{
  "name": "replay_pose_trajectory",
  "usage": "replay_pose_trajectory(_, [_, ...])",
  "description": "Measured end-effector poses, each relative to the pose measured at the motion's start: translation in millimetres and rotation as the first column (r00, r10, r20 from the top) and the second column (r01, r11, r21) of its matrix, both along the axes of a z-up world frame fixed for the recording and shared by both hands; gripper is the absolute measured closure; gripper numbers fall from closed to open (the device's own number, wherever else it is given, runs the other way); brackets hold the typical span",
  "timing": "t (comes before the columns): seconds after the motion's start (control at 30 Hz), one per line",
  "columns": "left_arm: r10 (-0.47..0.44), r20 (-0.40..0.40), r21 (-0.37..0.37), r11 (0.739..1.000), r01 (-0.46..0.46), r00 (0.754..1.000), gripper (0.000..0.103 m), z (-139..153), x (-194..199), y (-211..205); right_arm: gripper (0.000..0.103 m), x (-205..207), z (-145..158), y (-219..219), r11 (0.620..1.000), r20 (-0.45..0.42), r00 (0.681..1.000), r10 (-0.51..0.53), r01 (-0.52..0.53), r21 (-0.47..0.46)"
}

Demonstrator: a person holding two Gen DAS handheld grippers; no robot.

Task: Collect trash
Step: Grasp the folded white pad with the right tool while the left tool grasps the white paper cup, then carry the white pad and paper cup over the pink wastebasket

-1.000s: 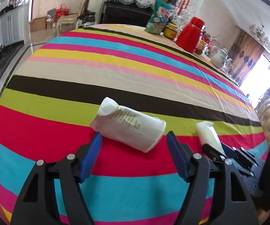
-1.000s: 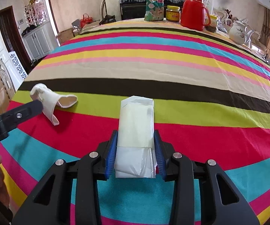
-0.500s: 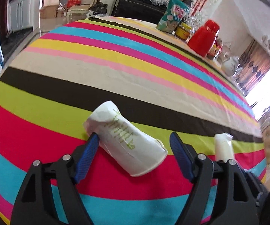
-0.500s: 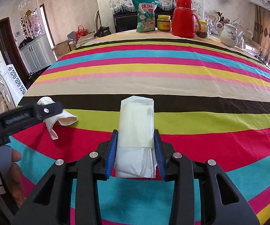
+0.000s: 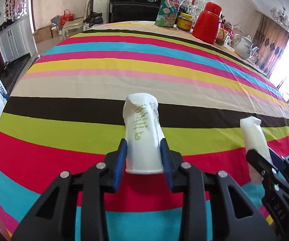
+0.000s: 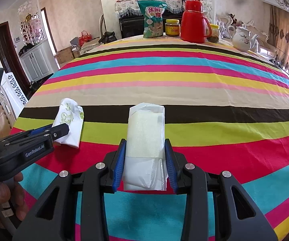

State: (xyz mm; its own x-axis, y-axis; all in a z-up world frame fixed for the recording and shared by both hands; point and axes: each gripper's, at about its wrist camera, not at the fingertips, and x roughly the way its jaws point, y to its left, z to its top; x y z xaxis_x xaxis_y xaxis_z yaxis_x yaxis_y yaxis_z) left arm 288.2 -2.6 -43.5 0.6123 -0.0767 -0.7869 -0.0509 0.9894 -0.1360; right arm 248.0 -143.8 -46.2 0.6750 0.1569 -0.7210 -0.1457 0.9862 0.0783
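A crumpled white paper cup (image 5: 142, 136) with green print stands between the blue pads of my left gripper (image 5: 143, 143), its rim toward the camera. The jaws are closing and both pads press its sides. In the right wrist view the same cup (image 6: 70, 120) sticks out of the left gripper (image 6: 61, 130) just above the striped tablecloth (image 6: 184, 74). My right gripper (image 6: 145, 143) is shut on a white plastic packet (image 6: 146, 132) that points away along the fingers. That packet (image 5: 252, 134) and the right gripper (image 5: 265, 160) show at the right of the left wrist view.
At the table's far edge stand a green snack bag (image 6: 153, 21), a yellow-lidded jar (image 6: 172, 28), a red thermos (image 6: 193, 24) and a white teapot (image 6: 241, 38). A hand (image 6: 1, 196) holds the left gripper's handle at lower left. Cabinets and chairs lie beyond the table.
The left jaws went from wide apart around the lying cup to pressed on its sides. The cup now points away along the fingers. The right gripper kept its packet and stayed put.
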Motion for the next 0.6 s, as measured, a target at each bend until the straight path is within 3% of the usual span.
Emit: replay_pose_trajectory(0.6, [-0.011,0.082,-0.05,0.999,0.015,0.997,0.074,29,-64,13,0.067,-7,14,5,1.0,0.036,0.999,0.013,-0.013,-0.004])
